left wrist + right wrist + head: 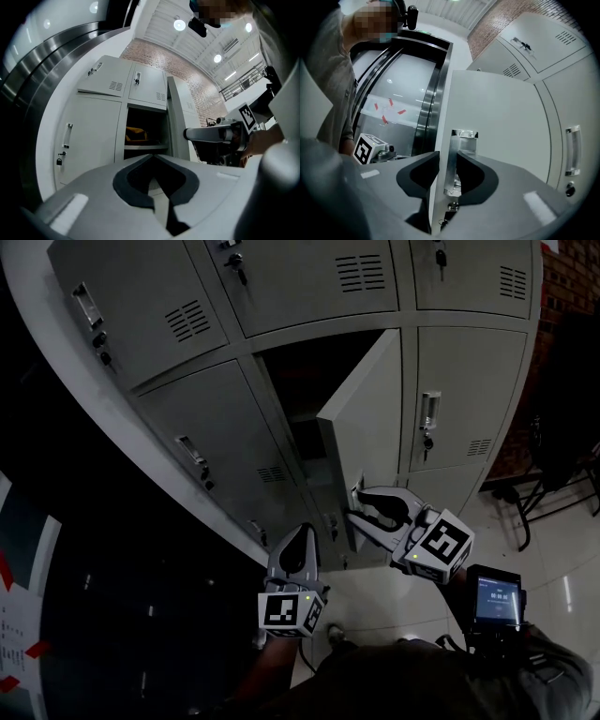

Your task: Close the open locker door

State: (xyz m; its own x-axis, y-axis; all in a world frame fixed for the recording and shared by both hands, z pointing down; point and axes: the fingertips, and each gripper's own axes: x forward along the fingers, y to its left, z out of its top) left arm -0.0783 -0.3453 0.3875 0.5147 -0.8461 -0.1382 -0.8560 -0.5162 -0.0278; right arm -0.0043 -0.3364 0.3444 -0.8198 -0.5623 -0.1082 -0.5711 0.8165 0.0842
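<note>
The grey locker bank has one open door (370, 418) swung out from its dark compartment (145, 140). My right gripper (361, 502) reaches the door's free edge at its metal handle (464, 140). In the right gripper view its jaws (447, 157) straddle the edge and the handle, and both pads touch them. My left gripper (298, 532) hangs lower left of the door, shut with nothing in it (151, 157). It points at the open compartment, where a yellow-brown thing (136, 134) lies on a shelf.
Closed locker doors (225, 451) surround the open one, each with a handle and a lock. A dark chair frame (553, 474) stands on the tiled floor at the right. A small screen (494, 598) sits behind my right gripper. A dark curved wall runs along the left.
</note>
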